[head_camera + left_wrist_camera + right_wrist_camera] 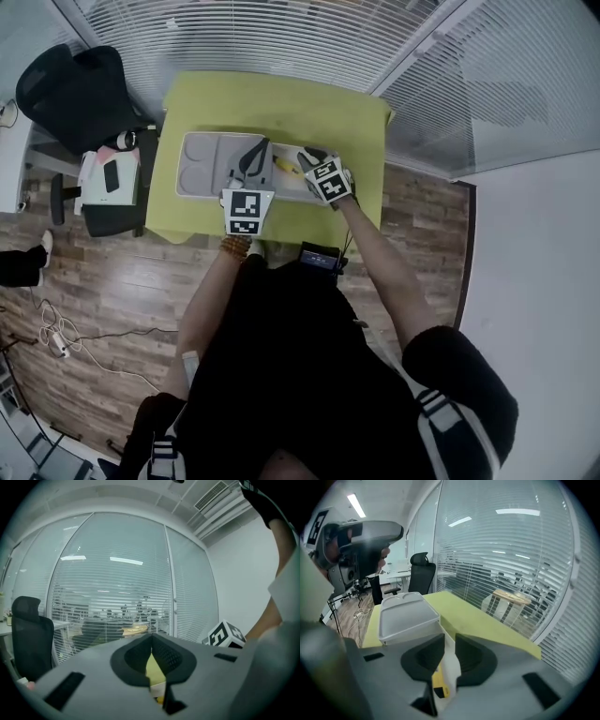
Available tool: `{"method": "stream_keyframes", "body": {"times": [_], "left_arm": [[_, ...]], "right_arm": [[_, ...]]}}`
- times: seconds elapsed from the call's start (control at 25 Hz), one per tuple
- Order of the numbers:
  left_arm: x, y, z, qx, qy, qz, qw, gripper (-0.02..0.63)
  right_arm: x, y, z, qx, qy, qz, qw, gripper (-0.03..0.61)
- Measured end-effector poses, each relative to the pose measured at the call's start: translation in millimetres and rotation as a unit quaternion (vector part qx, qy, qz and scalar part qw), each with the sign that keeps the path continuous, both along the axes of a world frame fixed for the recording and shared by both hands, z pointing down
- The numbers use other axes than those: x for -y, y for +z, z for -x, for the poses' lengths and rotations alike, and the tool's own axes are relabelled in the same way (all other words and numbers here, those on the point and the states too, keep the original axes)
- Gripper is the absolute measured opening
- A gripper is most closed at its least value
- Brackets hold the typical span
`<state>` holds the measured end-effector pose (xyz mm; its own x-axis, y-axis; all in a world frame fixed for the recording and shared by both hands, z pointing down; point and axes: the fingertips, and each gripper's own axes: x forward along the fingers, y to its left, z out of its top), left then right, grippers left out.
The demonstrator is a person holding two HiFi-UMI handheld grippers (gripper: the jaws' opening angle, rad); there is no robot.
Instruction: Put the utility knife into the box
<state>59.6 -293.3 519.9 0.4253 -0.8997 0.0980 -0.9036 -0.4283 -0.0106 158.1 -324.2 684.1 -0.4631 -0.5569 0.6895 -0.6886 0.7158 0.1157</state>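
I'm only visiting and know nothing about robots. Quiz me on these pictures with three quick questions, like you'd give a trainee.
1. True or false: the right gripper is clamped on the yellow utility knife.
2. What colour is the tablecloth? A) blue B) yellow-green C) red
3. Fill in: the utility knife lies inside the white ____.

Key
1. False. Its jaws stand apart above the knife and do not touch it.
2. B.
3. box.
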Motion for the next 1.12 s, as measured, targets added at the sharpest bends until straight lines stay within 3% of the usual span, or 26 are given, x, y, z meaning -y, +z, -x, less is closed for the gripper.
{"method": "stream_keyframes", "body": {"times": [0.16,0.6,1.12], "left_arm": [[4.1,-4.0,-4.1,-0.002,0.002,-0.004,1.0,0.012],[15.3,-28.2,-19.4,-0.005,0.014,-0.028,0.9995,0.012],[21.1,-31.2,-17.4,-0.018,0.011,-0.027,0.9994,0.012]], "right_arm": [[1.4,-18.2,2.6,0.014,0.001,-0.013,1.0,0.065],[13.6,-79.0,-2.7,0.107,0.051,-0.051,0.992,0.061],[10.8,-162.7,-17.9,0.159,0.102,-0.165,0.968,0.034]]}}
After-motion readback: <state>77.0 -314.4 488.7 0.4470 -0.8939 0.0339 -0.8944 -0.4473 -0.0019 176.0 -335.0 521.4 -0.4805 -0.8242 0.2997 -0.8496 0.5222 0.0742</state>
